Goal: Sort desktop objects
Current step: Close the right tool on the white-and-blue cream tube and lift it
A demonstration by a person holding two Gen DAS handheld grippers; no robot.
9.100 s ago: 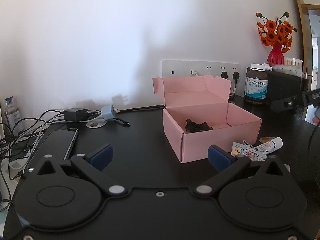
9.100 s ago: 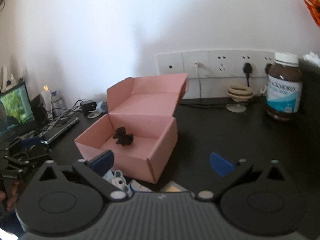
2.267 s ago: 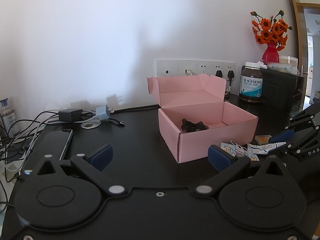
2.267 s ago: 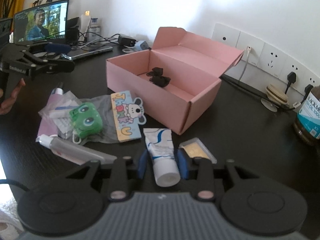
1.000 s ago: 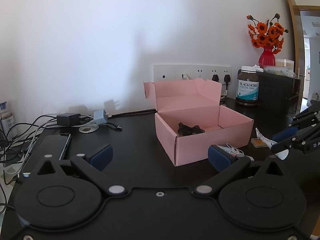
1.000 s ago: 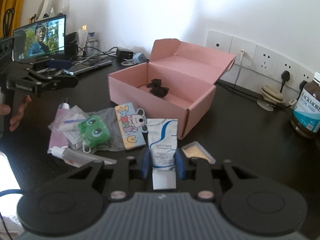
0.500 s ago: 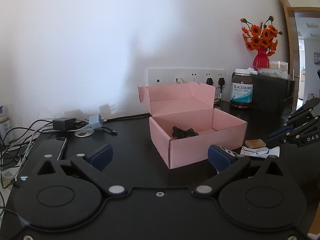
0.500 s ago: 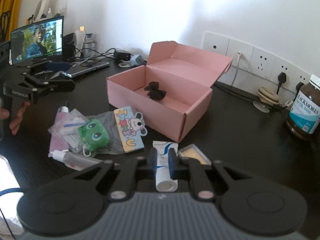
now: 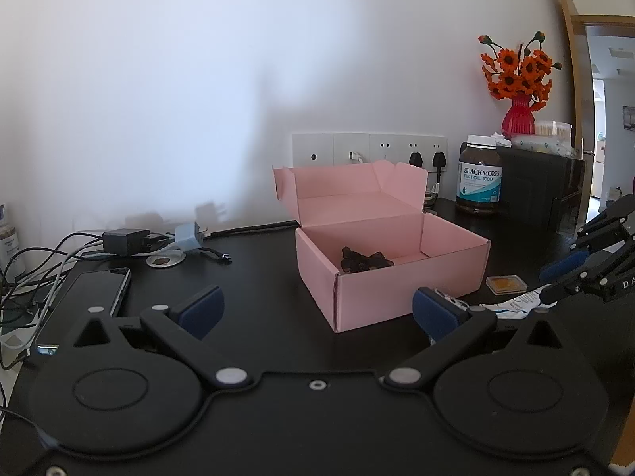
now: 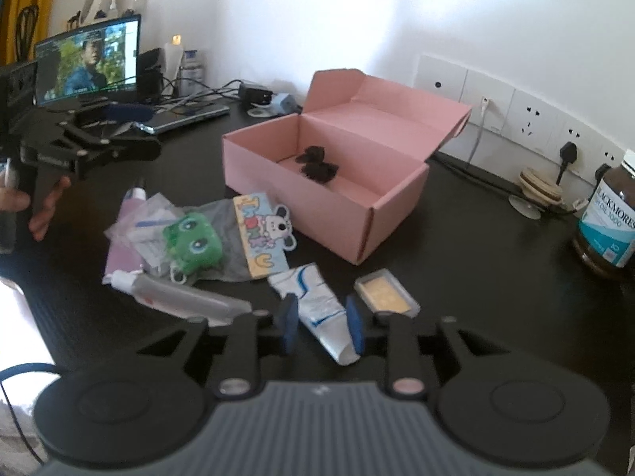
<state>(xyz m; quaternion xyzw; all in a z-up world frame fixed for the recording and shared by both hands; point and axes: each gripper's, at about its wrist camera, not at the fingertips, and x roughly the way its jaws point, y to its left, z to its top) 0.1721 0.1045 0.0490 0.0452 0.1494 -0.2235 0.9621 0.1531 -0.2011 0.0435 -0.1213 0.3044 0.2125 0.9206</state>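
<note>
1 pink box [image 10: 329, 182], 2 tubes [image 10: 321, 309], 1 green frog toy [image 10: 192, 244], 1 thank-you card [image 10: 262, 234], 1 small clear case [image 10: 387, 291], 1 supplement bottle [image 10: 609, 222], 2 grippers [image 10: 321, 321].

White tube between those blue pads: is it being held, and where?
No firm hold: the right gripper's jaws are opening around the white tube's near end; it lies on the desk. Left gripper holds nothing.

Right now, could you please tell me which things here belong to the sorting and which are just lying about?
Sorting:
pink box
white tube, between the opening right claw
frog toy
card
small case

Lying about:
fish oil bottle
flowers
phone
chargers
</note>
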